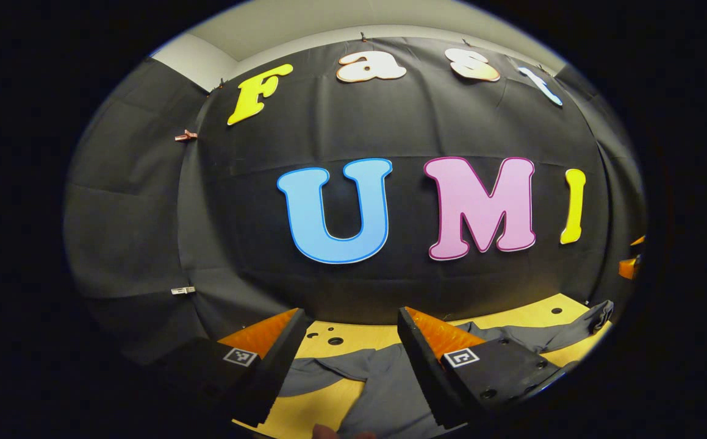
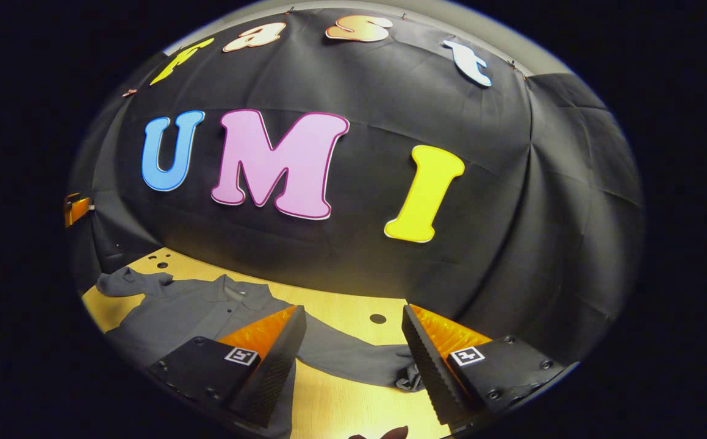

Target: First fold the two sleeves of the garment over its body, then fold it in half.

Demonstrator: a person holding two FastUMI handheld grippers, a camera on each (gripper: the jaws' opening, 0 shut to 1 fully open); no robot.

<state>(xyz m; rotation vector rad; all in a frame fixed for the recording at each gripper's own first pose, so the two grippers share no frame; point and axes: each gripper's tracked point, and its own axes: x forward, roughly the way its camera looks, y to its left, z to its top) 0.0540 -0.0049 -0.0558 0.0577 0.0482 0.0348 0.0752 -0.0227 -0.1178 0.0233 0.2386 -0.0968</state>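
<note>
Both the left claw (image 1: 347, 341) and the right claw (image 2: 353, 338) hang with fingers apart above the grey shirt (image 2: 207, 311) spread flat on the bench (image 2: 341, 320), clamping nothing.

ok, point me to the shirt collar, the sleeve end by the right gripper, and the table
shirt collar (image 2: 240, 291), right gripper view, folded collar edge.
sleeve end (image 2: 407, 379), right gripper view, bunched cuff.
table (image 2: 353, 314), right gripper view, bare wood.

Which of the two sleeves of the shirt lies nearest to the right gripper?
The sleeve whose cuff lies bunched between the open fingers of the right gripper. The other sleeve stretches away at the shirt's far side.
</note>
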